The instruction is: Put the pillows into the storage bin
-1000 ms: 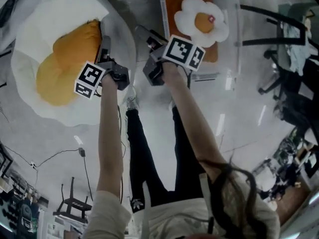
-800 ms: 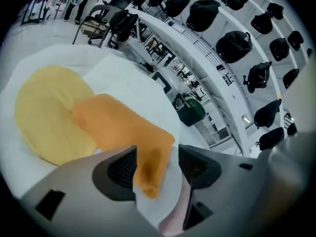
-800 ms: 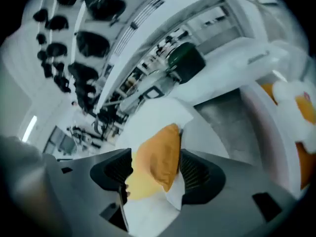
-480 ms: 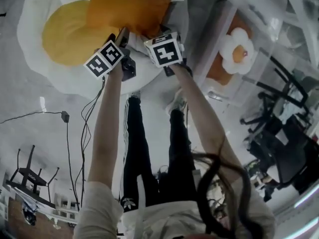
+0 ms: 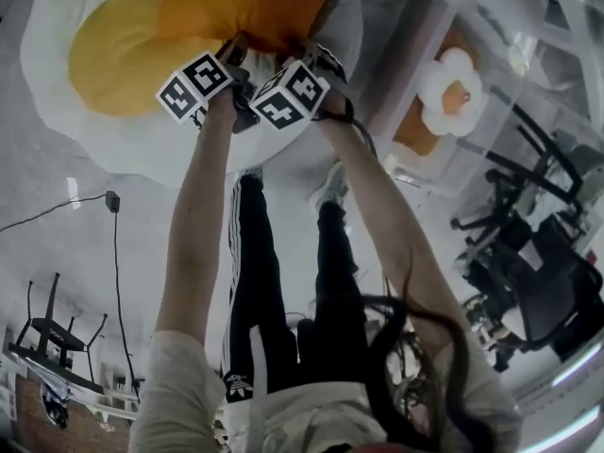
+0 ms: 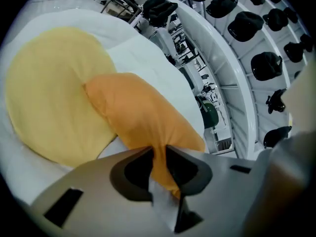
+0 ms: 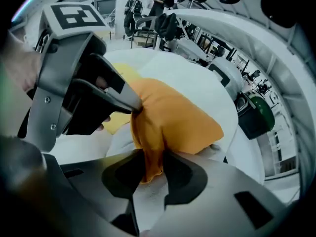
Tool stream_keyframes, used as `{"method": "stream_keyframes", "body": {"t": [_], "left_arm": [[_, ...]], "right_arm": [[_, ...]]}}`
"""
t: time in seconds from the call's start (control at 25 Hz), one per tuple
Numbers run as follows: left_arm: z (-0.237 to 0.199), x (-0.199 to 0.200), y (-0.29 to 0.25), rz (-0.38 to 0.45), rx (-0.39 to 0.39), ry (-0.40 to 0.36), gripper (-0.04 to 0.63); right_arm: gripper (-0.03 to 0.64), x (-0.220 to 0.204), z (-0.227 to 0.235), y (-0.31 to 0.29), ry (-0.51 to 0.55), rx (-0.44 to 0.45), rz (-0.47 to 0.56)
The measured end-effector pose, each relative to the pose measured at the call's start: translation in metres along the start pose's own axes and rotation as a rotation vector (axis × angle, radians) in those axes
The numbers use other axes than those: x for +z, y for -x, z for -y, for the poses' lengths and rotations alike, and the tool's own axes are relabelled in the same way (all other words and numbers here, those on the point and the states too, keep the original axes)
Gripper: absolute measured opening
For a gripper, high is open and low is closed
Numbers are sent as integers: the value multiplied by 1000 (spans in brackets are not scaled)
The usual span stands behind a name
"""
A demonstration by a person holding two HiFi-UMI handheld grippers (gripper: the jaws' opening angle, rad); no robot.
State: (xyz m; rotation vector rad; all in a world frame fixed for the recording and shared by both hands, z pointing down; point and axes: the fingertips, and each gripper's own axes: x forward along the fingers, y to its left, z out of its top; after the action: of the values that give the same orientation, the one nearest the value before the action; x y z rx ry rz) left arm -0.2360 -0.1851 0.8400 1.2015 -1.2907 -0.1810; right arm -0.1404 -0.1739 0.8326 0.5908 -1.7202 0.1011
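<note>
Fabric of the soft, light-looking orange pillow (image 5: pixel 243 8) bunches between the closing jaws of the left gripper (image 6: pixel 159 154) and right gripper (image 7: pixel 154 158), so its edge seems a fair hold.

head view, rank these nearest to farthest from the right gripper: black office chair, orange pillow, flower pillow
1. orange pillow, at top centre, its corner pinched between the closing jaws of the right gripper.
2. flower pillow, off to the right, inside the clear bin.
3. black office chair, far right, beyond the bin.
</note>
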Motion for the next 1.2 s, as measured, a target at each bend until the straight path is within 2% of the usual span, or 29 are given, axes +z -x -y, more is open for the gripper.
{"method": "stream_keyframes", "body": {"t": [0.08, 0.16, 0.28, 0.44, 0.56, 0.68, 0.84, 1.04, 1.12, 1.2], "left_arm": [[4, 3, 3, 16, 14, -23, 34], [10, 6, 7, 30, 24, -41, 13], [31, 14, 13, 44, 11, -95, 9], [72, 21, 25, 56, -32, -147, 9], [117, 13, 35, 63, -83, -208, 9], [177, -8, 45, 66, -157, -301, 9], [268, -69, 39, 36, -265, -457, 9], [376, -191, 7, -95, -412, -719, 9], [407, -246, -7, -162, -468, -795, 9], [423, -296, -19, -213, -487, -857, 9]], "right_arm": [[94, 6, -1, 4, 9, 1, 14], [77, 10, -1, 11, 8, 0, 32], [61, 18, 10, 29, -28, -14, 75], [54, 26, 37, 66, -82, -75, 163], [54, 17, 61, 104, -114, -120, 219], [54, -9, 89, 151, -156, -184, 281], [54, -78, 127, 213, -262, -293, 369], [54, -201, 173, 272, -521, -430, 380], [51, -244, 175, 287, -561, -467, 382], [45, -279, 170, 291, -551, -459, 386]]}}
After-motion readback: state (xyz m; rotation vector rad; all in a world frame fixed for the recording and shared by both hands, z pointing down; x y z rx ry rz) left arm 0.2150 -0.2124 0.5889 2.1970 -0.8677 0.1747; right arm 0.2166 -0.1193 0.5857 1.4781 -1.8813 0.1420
